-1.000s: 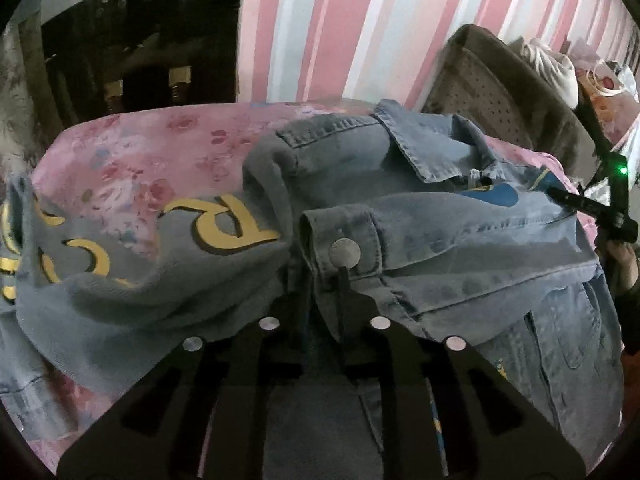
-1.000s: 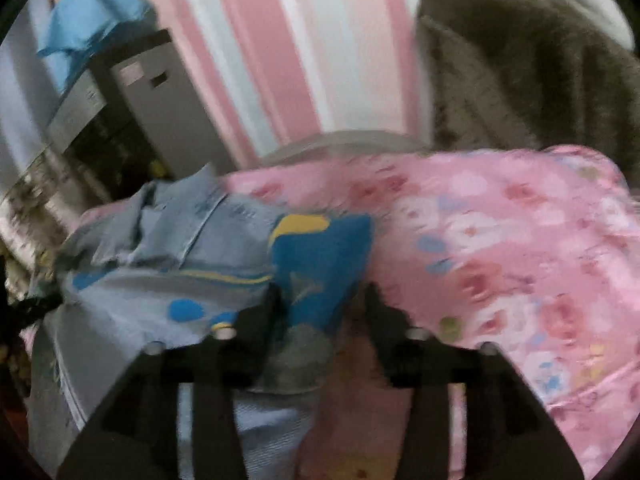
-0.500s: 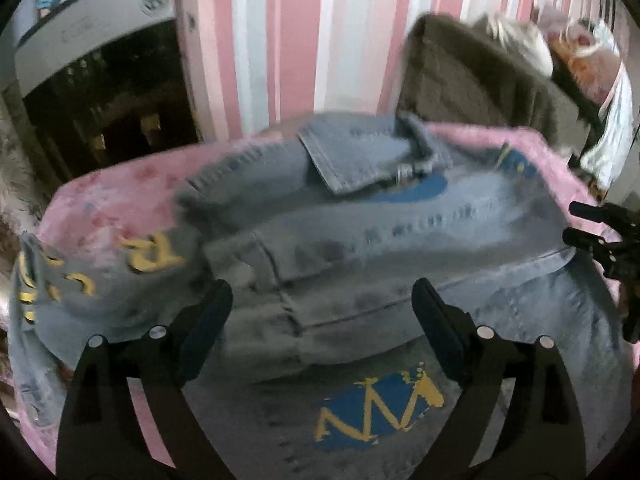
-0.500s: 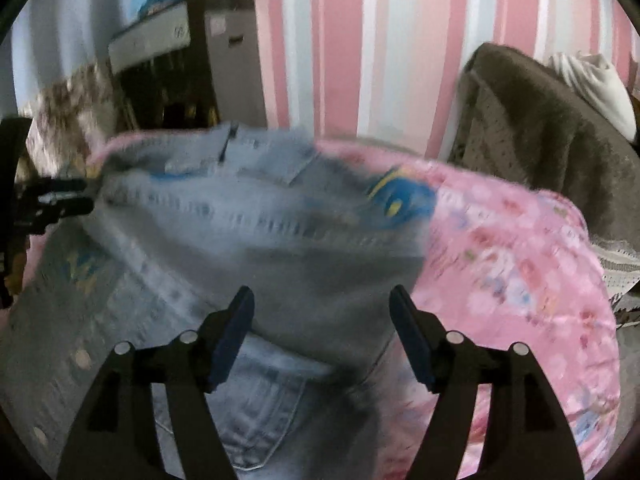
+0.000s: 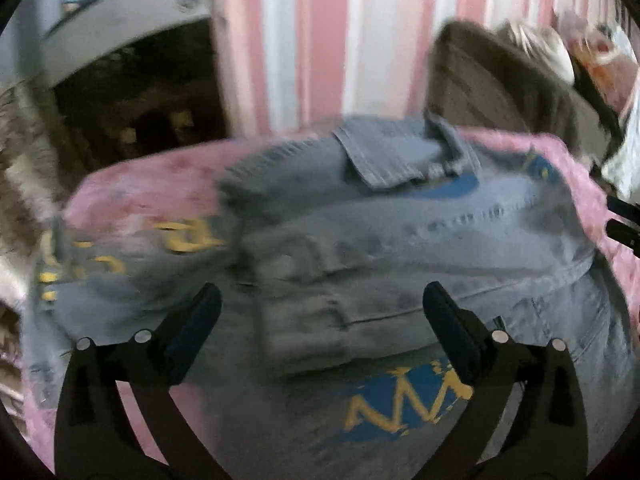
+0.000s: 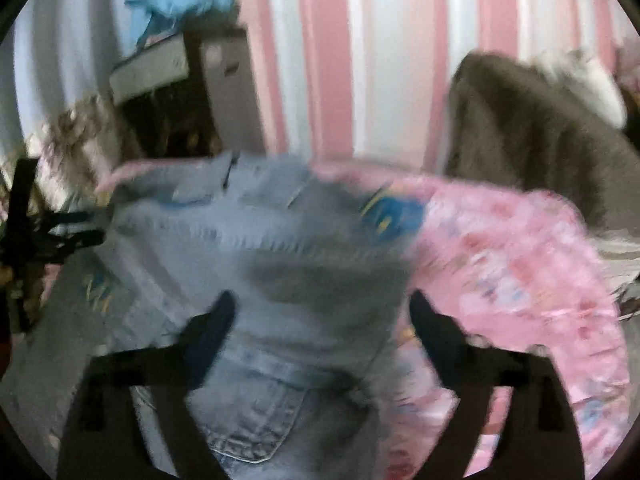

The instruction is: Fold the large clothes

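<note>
A light blue denim jacket [image 5: 400, 240] with yellow letters and blue patches lies on a pink floral bedcover [image 5: 132, 196], its sleeves folded across the front and its collar at the far side. My left gripper [image 5: 320, 312] is open and empty, held above the folded sleeve cuff. My right gripper [image 6: 320, 312] is open and empty above the jacket [image 6: 256, 248] near its chest pocket. The right gripper's tips show at the right edge of the left wrist view [image 5: 624, 220]. Both views are blurred by motion.
A pink and white striped wall [image 5: 320, 40] stands behind the bed. A dark cabinet [image 5: 136, 100] is at the back left. A brown chair [image 6: 540, 132] with clothes on it is at the back right. Bare pink bedcover [image 6: 520, 264] lies right of the jacket.
Both grippers have let go of the sleeves, opened wide and pulled back and up from the jacket. The sleeves now lie folded across the jacket's front.
</note>
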Demonstrator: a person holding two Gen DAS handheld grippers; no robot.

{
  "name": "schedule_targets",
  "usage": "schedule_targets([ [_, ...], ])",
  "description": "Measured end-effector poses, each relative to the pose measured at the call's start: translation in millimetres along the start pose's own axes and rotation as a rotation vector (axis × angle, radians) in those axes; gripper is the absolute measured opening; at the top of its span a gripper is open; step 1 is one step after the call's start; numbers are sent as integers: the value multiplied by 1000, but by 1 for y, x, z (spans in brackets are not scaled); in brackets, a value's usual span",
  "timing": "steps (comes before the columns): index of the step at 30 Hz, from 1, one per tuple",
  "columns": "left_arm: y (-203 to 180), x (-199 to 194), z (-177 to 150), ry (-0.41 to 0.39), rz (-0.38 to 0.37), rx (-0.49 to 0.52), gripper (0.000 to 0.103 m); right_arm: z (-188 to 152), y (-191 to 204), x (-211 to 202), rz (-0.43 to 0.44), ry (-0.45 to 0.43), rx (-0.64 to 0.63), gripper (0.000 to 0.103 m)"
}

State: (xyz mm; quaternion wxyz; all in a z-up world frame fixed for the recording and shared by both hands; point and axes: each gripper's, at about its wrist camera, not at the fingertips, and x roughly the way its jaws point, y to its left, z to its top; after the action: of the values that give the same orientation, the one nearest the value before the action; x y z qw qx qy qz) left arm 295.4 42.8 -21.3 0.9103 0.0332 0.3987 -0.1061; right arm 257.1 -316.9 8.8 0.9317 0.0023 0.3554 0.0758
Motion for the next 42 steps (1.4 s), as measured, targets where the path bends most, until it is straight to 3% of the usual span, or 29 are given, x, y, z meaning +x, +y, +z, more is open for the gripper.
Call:
schedule_targets([
  [3, 32, -25, -7, -50, 40, -33, 100, 8, 4, -22, -110, -76, -36, 101],
  [5, 58, -36, -14, -61, 106, -45, 100, 8, 11, -31, -210, -120, -72, 101],
  [10, 128, -50, -42, -38, 254, -95, 100, -2, 18, -27, -374, -85, -97, 101],
  [14, 186, -56, -60, -29, 317, -179, 100, -6, 19, -24, -412, -77, -88, 101],
  [18, 224, -43, -72, 20, 259, -251, 100, -7, 21, -21, -415, -72, -72, 101],
  [21, 222, -45, -76, 8, 226, -265, 100, -8, 22, -17, -406, -56, -63, 101],
  [23, 204, -48, -76, -17, 193, -214, 100, -10, 21, -15, -391, -47, -54, 101],
  [27, 175, -32, -77, 27, 251, -78, 100, -15, 21, -6, -373, -16, -47, 101],
  [30, 173, -18, -82, 70, 270, -71, 98, -17, 21, -1, -373, -7, -49, 101],
  [31, 173, -15, -82, 78, 288, -68, 94, -18, 21, -1, -371, -6, -48, 101],
  [33, 177, -16, -80, 71, 289, -73, 64, -19, 20, 1, -356, 2, -41, 101],
  [34, 186, -15, -80, 89, 221, -103, 49, -19, 19, 2, -342, 7, -36, 101],
  [36, 201, -20, -77, 85, 168, -178, 36, -20, 18, 3, -318, 12, -24, 101],
  [38, 214, -27, -75, 76, 134, -230, 15, -20, 17, 3, -294, 11, -9, 101],
  [42, 240, -59, -64, -9, 41, -376, 7, -16, 16, 4, -272, 10, -3, 101],
])
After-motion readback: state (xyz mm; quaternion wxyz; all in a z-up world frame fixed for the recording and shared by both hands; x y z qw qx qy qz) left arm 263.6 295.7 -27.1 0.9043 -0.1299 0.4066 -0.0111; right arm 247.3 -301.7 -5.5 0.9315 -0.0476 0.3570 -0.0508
